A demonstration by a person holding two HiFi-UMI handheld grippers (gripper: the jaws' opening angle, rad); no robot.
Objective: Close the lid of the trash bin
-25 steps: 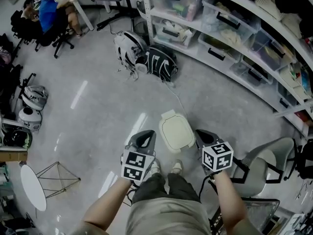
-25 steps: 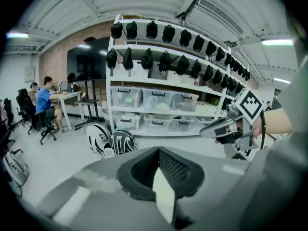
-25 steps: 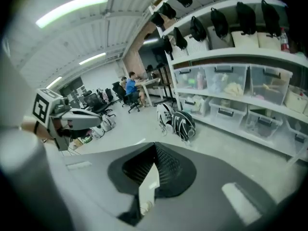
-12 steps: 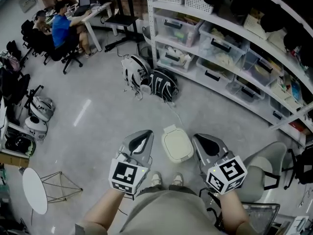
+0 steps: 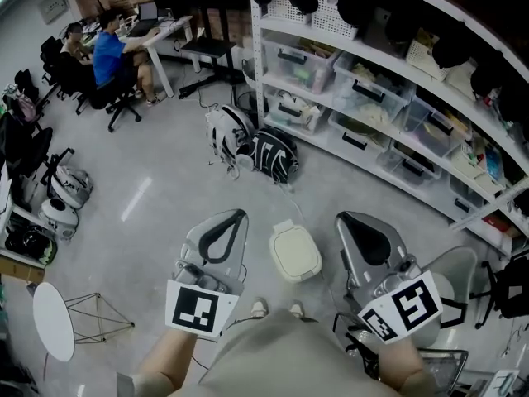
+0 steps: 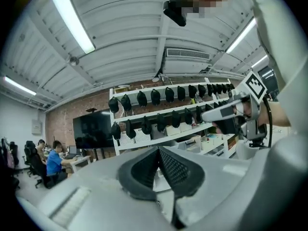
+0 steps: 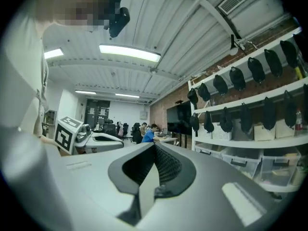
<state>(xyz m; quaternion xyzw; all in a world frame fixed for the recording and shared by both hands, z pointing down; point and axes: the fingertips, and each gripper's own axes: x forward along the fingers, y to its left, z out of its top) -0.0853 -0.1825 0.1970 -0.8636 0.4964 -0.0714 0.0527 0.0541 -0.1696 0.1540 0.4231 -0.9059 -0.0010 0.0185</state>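
Note:
The small trash bin [image 5: 295,252] stands on the grey floor just ahead of the person's feet, its cream lid lying flat on top. My left gripper [image 5: 235,216] is held up in the air to the bin's left and my right gripper [image 5: 350,218] to its right, both well above the bin and touching nothing. In the left gripper view the left gripper [image 6: 158,149] has its jaws shut with nothing between them. The right gripper [image 7: 154,145] is likewise shut and empty in the right gripper view. Both gripper views look out at shelves and ceiling, and the bin is hidden from them.
A long white shelf unit [image 5: 388,98] with plastic boxes runs along the right. Two backpacks [image 5: 252,150] lie on the floor beyond the bin. A grey chair [image 5: 450,275] stands at the right, a small round white table [image 5: 51,319] at the left. People sit at a desk [image 5: 111,52] far off.
Both grippers have risen toward the head camera and spread a little apart. The head view has tilted up toward the shelves. The bin lid looks the same.

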